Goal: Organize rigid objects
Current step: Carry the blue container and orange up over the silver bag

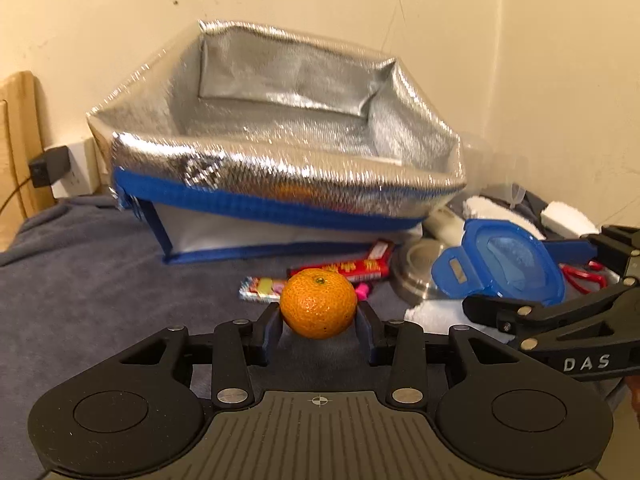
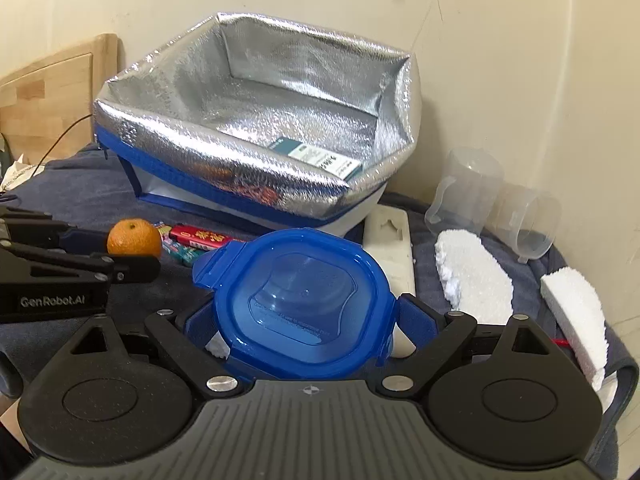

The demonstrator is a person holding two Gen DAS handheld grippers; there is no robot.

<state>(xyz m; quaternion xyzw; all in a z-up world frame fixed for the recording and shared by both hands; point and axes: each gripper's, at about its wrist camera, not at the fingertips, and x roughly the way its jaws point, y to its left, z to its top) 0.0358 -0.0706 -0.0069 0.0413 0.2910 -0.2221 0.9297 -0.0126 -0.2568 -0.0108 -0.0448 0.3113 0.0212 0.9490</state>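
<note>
Left claw (image 1: pixel 319 322): clamped on the tangerine (image 1: pixel 318 303), raised off the cloth
Right claw (image 2: pixel 308 320): spread wide, gripping the blue lidded container (image 2: pixel 304 304)
Insulated bag (image 1: pixel 256 184): open-topped, ahead of and above both claws
Nearer: neither clearly; left looks closer to the rim

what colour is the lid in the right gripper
Translucent blue lid, clearest in the right wrist view.

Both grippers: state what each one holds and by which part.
The left gripper clamps the small orange mandarin by its two opposite sides. The right gripper holds the blue translucent plastic container lid across its left and right edges.
</note>
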